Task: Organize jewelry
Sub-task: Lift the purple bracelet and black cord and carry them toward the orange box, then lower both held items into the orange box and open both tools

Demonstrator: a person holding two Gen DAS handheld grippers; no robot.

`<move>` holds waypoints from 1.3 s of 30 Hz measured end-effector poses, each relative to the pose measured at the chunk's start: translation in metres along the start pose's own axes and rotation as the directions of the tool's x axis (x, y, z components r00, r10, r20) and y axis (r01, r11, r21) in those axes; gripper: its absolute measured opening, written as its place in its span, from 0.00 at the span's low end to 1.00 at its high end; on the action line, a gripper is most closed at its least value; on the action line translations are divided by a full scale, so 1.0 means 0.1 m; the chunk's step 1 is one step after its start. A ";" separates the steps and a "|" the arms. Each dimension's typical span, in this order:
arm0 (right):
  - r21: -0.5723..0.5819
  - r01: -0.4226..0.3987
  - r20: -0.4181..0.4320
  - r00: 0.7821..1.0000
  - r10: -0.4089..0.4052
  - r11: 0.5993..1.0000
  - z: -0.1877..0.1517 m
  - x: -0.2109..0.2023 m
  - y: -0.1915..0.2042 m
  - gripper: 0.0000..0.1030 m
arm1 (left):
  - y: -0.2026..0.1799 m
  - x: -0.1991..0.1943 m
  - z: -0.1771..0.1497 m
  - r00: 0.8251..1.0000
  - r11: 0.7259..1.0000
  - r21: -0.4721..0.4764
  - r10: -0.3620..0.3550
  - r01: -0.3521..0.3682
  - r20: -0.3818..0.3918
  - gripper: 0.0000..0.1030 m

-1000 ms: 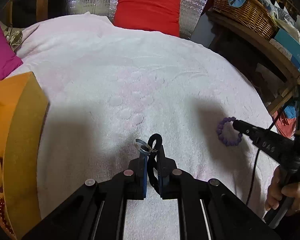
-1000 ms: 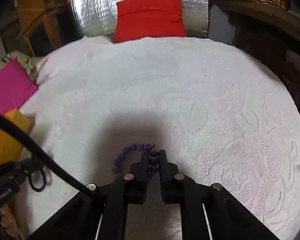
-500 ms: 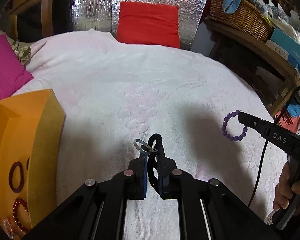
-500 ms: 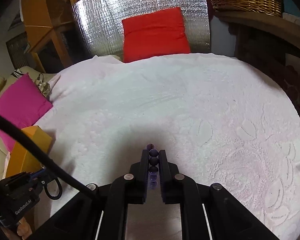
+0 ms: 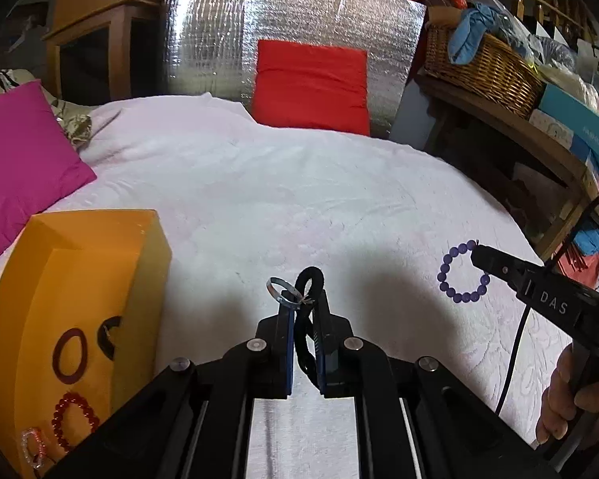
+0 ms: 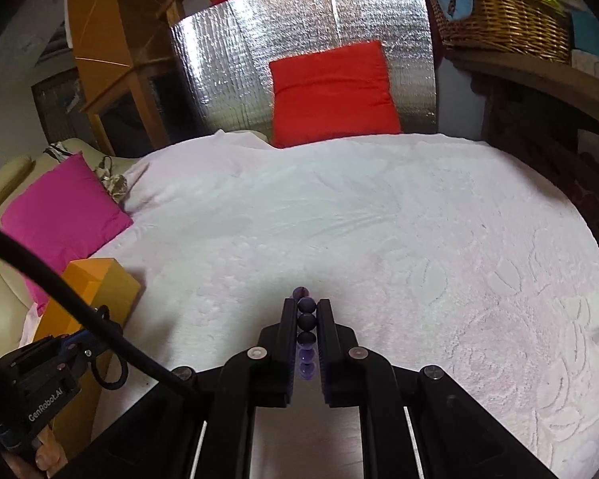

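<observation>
Both grippers are loaded and held above the white bedspread (image 5: 299, 199), so this looks like the middle of the job rather than the start. The left gripper (image 5: 302, 311) has its jaws pinched on a black cord loop (image 5: 309, 279) with a small silver ring (image 5: 279, 290) attached at its tip. The right gripper (image 6: 304, 311) has its jaws closed on a purple bead bracelet (image 6: 306, 321); seen from the left wrist view, the bracelet hangs as an open circle off the fingertips, clear of the bed.

At the near left stands the orange box (image 5: 80, 263), open. Inside it already lie a dark red bangle (image 5: 71, 355), a red bead bracelet (image 5: 74, 419), a pale pink piece too blurred to name, and part of something black. I judge those as sorted, with two pieces left to put in. No other loose jewelry shows on the bedspread.
</observation>
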State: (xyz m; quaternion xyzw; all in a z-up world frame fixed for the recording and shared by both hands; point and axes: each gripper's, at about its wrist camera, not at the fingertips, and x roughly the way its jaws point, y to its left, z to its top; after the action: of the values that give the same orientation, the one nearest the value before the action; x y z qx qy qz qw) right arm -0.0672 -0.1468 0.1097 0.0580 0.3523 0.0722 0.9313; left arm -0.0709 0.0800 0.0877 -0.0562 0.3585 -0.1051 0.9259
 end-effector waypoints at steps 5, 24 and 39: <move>-0.023 -0.020 0.015 1.000 0.021 1.000 -0.01 -0.04 0.12 0.10 | 0.04 -0.12 0.02 0.999 1.000 -0.010 0.003 -0.002 0.036 0.09; -0.098 -0.107 0.047 0.993 0.112 0.989 -0.10 -0.02 0.61 0.10 | 0.33 -0.49 0.05 0.993 0.998 -0.066 0.021 -0.013 0.119 0.09; -0.128 -0.208 0.025 0.977 0.213 0.970 -0.16 0.09 1.13 0.10 | 0.78 -0.69 -0.04 0.988 0.988 -0.139 0.082 -0.063 0.134 0.09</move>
State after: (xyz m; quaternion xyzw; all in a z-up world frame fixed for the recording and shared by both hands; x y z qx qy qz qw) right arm -0.0818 -0.0332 0.1100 0.0380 0.3208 0.1914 0.9268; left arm -0.1111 0.1714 0.1160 -0.1127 0.3011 -0.0425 0.9459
